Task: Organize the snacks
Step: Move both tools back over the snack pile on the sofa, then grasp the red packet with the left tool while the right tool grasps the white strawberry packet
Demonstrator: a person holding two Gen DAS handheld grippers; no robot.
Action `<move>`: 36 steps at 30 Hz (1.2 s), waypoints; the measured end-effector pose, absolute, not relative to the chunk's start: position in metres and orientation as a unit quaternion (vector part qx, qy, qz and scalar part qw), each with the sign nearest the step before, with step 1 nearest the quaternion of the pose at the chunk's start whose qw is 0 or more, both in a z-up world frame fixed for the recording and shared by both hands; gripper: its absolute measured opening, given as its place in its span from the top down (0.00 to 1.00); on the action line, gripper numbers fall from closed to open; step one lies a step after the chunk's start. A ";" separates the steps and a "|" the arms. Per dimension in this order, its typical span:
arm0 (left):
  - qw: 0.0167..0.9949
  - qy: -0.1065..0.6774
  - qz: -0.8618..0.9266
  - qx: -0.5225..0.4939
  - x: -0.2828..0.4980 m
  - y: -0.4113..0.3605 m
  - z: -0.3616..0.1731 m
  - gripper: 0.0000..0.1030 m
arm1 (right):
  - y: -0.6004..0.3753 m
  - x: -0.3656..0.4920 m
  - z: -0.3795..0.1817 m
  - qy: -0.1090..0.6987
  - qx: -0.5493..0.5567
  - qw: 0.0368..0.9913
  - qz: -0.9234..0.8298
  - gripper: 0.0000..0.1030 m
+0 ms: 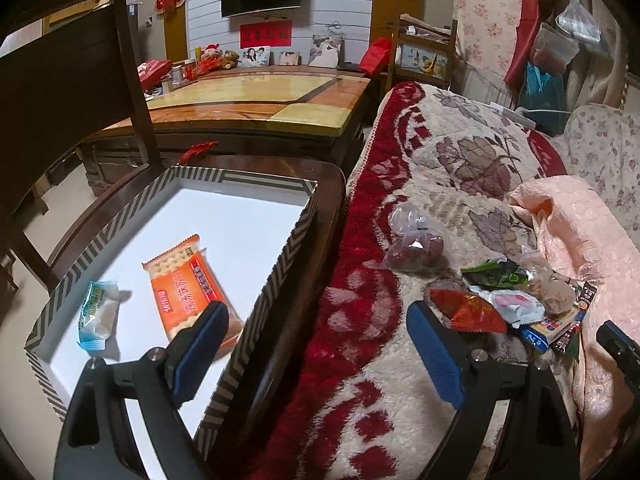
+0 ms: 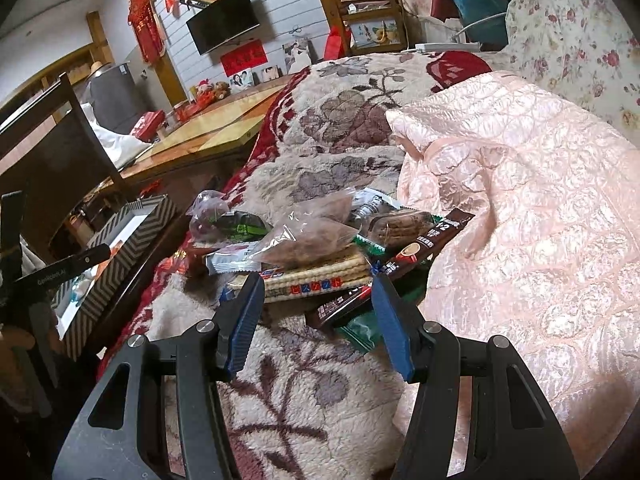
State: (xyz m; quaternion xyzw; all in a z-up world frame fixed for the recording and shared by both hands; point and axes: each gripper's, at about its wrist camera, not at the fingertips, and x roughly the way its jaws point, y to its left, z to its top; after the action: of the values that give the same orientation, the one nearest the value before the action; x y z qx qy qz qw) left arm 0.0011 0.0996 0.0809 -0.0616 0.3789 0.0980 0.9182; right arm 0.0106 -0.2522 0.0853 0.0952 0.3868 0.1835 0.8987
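A box (image 1: 288, 248) with chevron-striped walls and a white floor stands left of the bed. Inside it lie an orange cracker pack (image 1: 188, 284) and a small pale-blue packet (image 1: 98, 314). My left gripper (image 1: 316, 316) is open wide over the box's right wall and the blanket, holding nothing. On the blanket sits a heap of snacks (image 2: 320, 240): a wafer pack (image 2: 320, 276), a clear bag of brown pieces (image 2: 308, 236), brown coffee sticks (image 2: 424, 248), a red packet (image 1: 468, 310) and a bag of red dates (image 1: 416, 248). My right gripper (image 2: 318, 284) is open just short of the heap, with nothing between its pads.
A red-and-cream floral blanket (image 1: 400, 380) covers the bed, with a pink quilt (image 2: 520, 220) bunched to the right of the heap. The box (image 2: 124, 240) rests on a dark wooden seat (image 1: 320, 216) with a chair back (image 1: 60, 100) at its left. A yellow-topped table (image 1: 260, 96) lies beyond.
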 end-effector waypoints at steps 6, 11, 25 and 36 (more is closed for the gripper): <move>0.916 0.383 0.102 -0.060 0.002 0.102 0.079 0.11 | -0.261 0.009 0.093 0.375 0.094 0.906 0.171 0.46; 0.916 0.380 0.113 -0.050 0.000 0.108 0.079 0.11 | -0.277 0.012 0.097 0.372 0.104 0.910 0.148 0.46; 0.914 0.393 0.078 -0.061 0.005 0.096 0.076 0.11 | -0.270 0.014 0.094 0.383 0.088 0.906 0.160 0.46; 0.892 0.442 -0.009 -0.096 0.048 0.054 0.072 0.11 | -0.250 0.012 0.084 0.403 0.068 0.892 0.191 0.46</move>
State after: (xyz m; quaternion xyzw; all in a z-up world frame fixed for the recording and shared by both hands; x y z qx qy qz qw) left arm 0.0483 0.0538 0.0721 -0.0958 0.4418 -0.0086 0.8920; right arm 0.0118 -0.2500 0.0843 0.0680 0.4033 0.1907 0.8924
